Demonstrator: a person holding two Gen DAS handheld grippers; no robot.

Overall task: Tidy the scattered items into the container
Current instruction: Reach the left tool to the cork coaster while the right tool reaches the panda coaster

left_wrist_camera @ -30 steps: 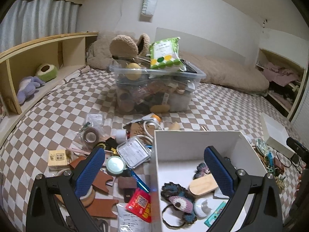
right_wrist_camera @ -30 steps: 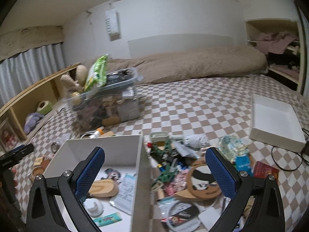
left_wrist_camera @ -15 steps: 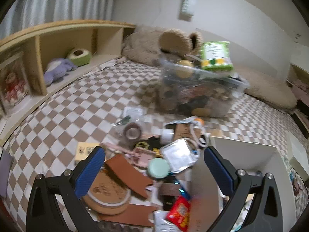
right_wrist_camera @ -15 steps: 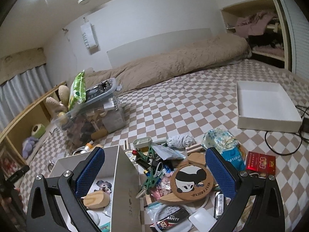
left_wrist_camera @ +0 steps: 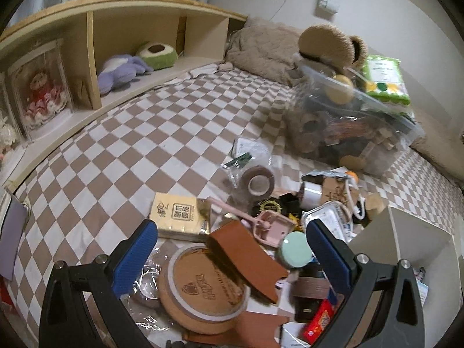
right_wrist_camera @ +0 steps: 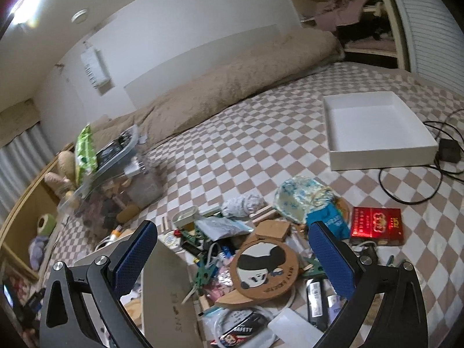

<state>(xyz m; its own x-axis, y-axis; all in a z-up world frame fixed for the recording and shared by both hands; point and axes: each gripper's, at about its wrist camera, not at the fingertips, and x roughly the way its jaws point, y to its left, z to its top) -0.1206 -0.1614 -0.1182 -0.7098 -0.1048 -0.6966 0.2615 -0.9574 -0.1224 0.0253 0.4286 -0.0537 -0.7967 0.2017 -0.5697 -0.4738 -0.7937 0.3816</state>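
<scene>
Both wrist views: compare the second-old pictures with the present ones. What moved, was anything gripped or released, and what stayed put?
The left gripper swung left off the white box to the clutter beside it; the right gripper swung right to the panda coaster pile. Both stayed open and empty. Nothing was gripped or released; no item visibly moved.

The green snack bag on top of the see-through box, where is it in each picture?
Left wrist view: the green snack bag is at the upper right, lying on the clear storage bin.
Right wrist view: the bag is at the far left, halfway up, standing tilted on the same bin.
Shared landmark: the checkered bedspread under everything, also seen here.
</scene>
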